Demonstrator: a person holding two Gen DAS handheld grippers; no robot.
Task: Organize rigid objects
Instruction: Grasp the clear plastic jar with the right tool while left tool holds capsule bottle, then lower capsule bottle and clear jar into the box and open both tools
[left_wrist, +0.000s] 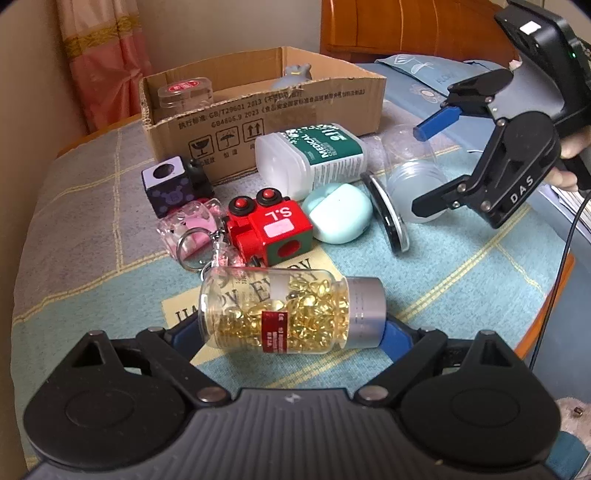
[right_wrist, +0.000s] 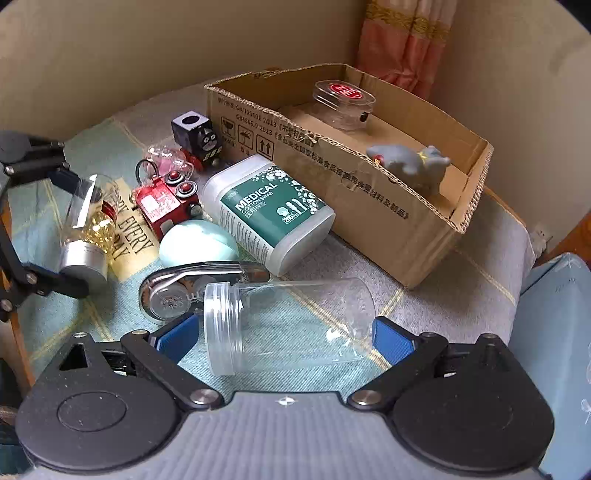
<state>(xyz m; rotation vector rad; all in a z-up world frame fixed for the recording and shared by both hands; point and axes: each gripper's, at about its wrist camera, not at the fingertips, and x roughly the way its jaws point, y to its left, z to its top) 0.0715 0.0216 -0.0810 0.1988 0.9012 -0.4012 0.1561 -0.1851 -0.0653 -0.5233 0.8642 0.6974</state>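
Landmark: cardboard box (right_wrist: 369, 206), standing on the bed (left_wrist: 92, 221), holding a clear lidded jar (right_wrist: 343, 105) and a grey figurine (right_wrist: 410, 164). In front of it lie the cotton swab tub (right_wrist: 269, 214), red toy train (left_wrist: 269, 230) and mint case (left_wrist: 338, 212). Left gripper (left_wrist: 291, 332): jaws wide, flanking the capsule bottle (left_wrist: 288, 314) lengthwise; pad contact cannot be confirmed. Right gripper (right_wrist: 284, 339): jaws wide, either side of the empty clear jar (right_wrist: 284, 325), not pressing.
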